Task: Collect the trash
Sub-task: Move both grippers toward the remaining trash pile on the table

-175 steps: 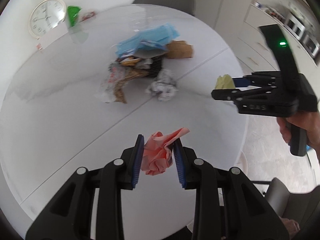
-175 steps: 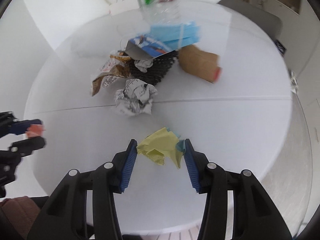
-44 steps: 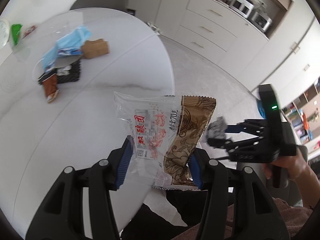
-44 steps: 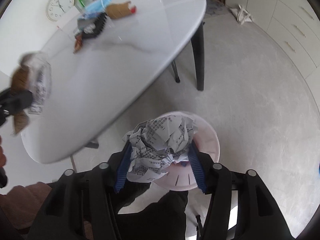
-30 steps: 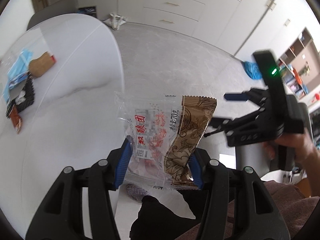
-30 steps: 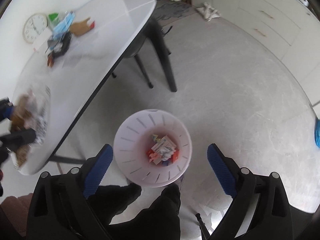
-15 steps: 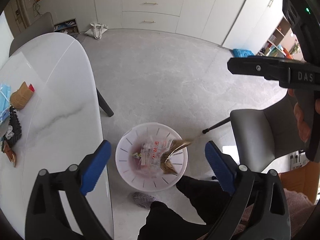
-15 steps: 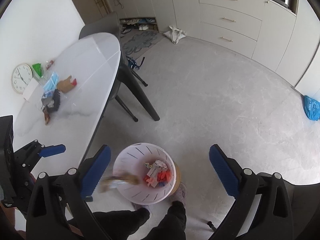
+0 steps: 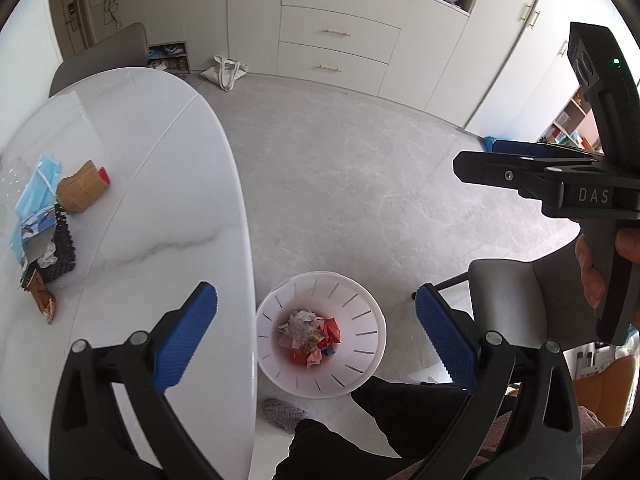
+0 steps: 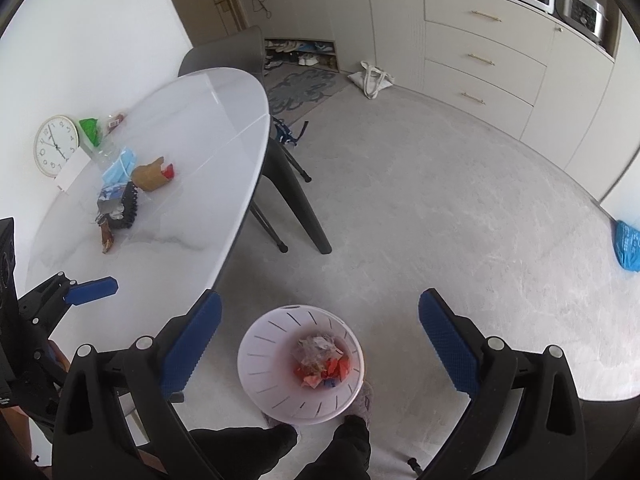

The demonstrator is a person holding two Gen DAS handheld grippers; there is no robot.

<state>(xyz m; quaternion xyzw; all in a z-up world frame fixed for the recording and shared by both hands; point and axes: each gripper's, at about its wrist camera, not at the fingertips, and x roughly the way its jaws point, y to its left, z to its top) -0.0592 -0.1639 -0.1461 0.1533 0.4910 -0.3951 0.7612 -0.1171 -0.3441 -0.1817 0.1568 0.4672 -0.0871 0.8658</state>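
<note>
Trash remaining: one small heap [image 9: 44, 220] on the far left of the white tabletop [image 9: 168, 216], well apart from the near edge. In it I make out a blue face mask [image 9: 34, 188], a crumpled brown paper bag [image 9: 82, 192], a black ridged piece [image 9: 64, 244], a small grey paper wad [image 9: 49, 258] and a brown wrapper [image 9: 40, 300] nearest me. Collected scraps sit in the white slotted bin [image 9: 362, 320] on the floor below.

Left gripper [image 9: 316, 336]: jaws have just been opening, now spread wide with nothing between them, hanging over the bin. Right gripper [image 10: 320, 340]: also spread wide and empty above the bin.

Handling judgement: everything looks light and limp. Mask is soft; pinch the bunched middle, not a loop. Bag crushes easily; take it across its body. Wrapper is probably slick film, so grip a crumpled fold. Black piece looks stiffer; clamp across its short side. Items overlap, so lifting one may drag its neighbours.
</note>
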